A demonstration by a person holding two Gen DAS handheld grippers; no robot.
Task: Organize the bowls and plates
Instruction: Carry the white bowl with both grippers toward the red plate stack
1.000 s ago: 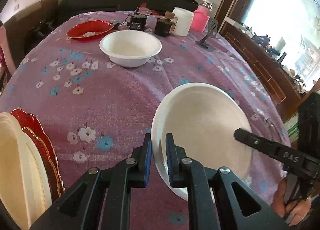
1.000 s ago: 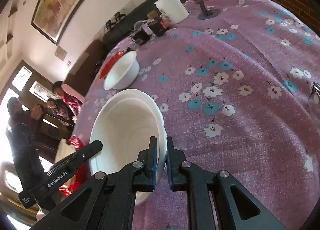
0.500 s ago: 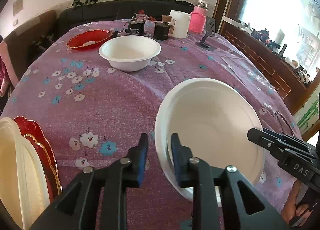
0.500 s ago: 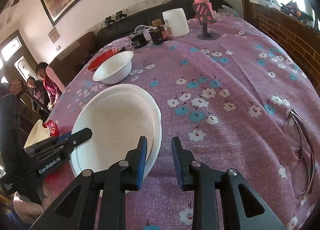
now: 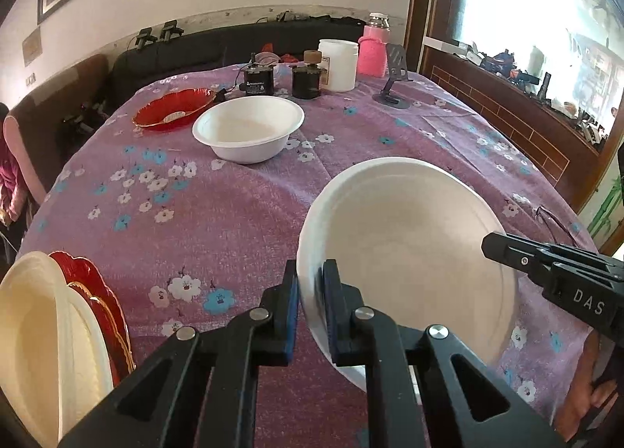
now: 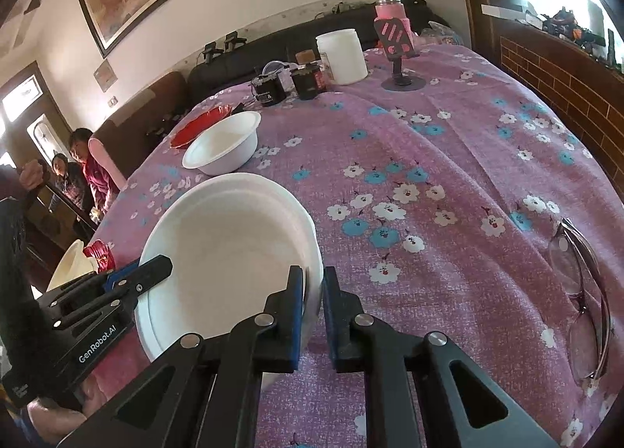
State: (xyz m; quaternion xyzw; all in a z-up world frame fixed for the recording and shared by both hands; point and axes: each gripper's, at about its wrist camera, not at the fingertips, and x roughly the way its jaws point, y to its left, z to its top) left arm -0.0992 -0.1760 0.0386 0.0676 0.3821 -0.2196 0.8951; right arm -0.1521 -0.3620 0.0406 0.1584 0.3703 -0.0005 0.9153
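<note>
Left wrist: each gripper point(image 5: 311, 294) pinches the white bowl's point(image 5: 405, 253) rim (tilted, empty).

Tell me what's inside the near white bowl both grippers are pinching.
Nothing loose shows inside the near white bowl; its inside is bare. A second rim line suggests another bowl nested under it. The left gripper and right gripper hide parts of the rim.

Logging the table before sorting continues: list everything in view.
large white round bowl: one, white, near edge, rim pinched both sides
smaller white bowl: one, white, mid-table
red scalloped plate: one, red, far left
upright cream and red plates: several, left edge
white plastic jar: one, far end
pink-sleeved bottle: one, far end
clear-framed glasses: one pair, right edge
left gripper: black, shut on bowl
right gripper: black, shut on bowl
</note>
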